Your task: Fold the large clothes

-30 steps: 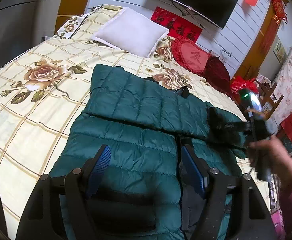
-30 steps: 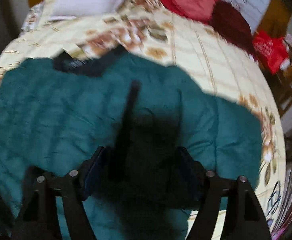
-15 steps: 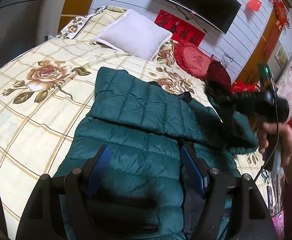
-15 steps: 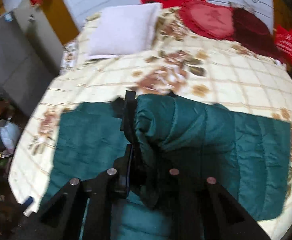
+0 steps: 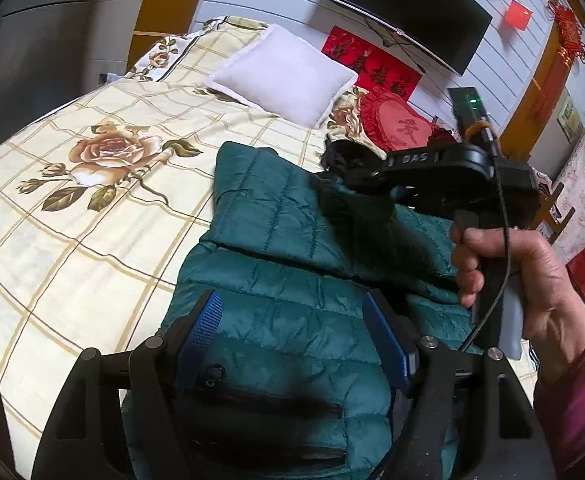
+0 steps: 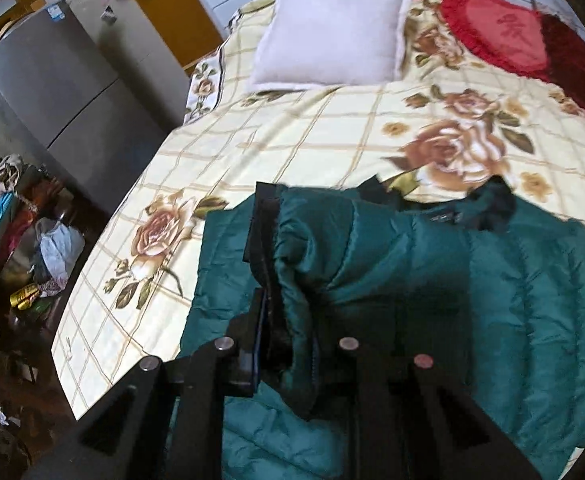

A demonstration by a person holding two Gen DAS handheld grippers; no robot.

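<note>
A dark green quilted down jacket (image 5: 292, 312) lies on the bed, one sleeve folded across its chest. My left gripper (image 5: 296, 340) is open, hovering just above the jacket's lower body. My right gripper (image 6: 292, 344) is shut on the jacket's other sleeve (image 6: 332, 264) and holds it lifted over the jacket's chest; it also shows in the left wrist view (image 5: 356, 164), held by a hand. The black cuff (image 6: 262, 232) sticks out past the fingers.
The bed has a cream floral checked cover (image 5: 72, 220). A white pillow (image 5: 284, 68) and red heart cushion (image 5: 396, 124) lie at the head. A grey fridge (image 6: 60, 80) and floor clutter (image 6: 16, 248) stand left of the bed. A TV (image 5: 408, 8) hangs on the wall.
My right gripper closed on the sleeve, lifted it and carried it leftward across the jacket. My left gripper stayed open in about the same place.
</note>
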